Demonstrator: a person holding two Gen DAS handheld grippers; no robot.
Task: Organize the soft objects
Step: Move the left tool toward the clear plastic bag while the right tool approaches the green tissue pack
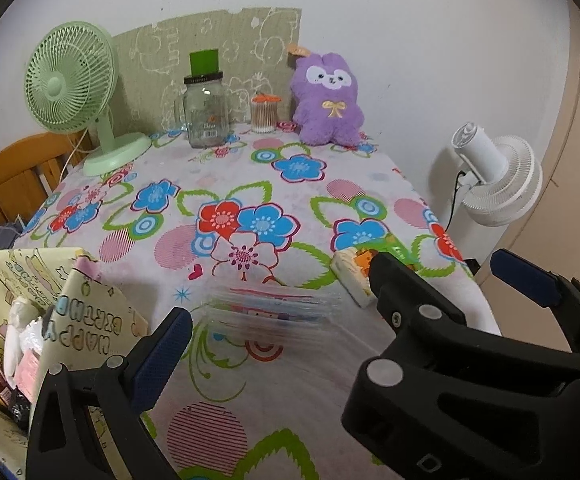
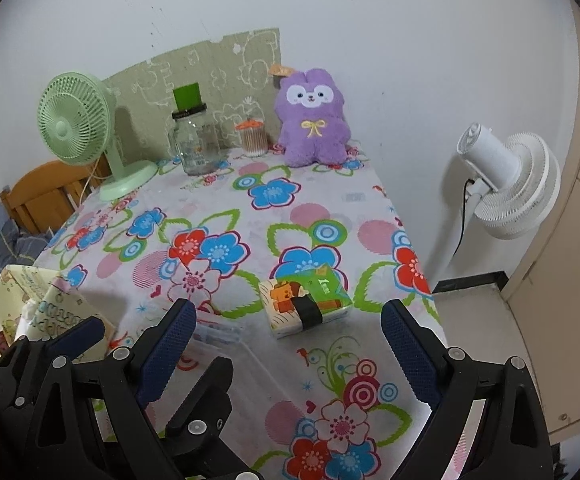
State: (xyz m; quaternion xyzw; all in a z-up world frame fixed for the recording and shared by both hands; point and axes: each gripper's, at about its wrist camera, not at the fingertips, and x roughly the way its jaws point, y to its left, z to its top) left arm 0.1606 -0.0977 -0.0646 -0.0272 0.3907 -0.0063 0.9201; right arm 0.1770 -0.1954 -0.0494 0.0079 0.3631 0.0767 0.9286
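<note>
At the far end of my table (image 2: 329, 208), under its flowered cloth, a green fan (image 2: 74, 128) stands at the left corner, facing me. Just right of it is a glass jar (image 2: 194, 145) with a handle and a black lid, a green block (image 2: 186, 95) on top. Next comes a cotton-swab tub (image 2: 254, 138) with an orange lid. A drawn-on cardboard sheet (image 2: 210, 68) leans on the wall behind them. A white fan (image 2: 505, 184) stands off the table's right side, and a wooden chair (image 2: 38, 190) sits to the left.
</note>
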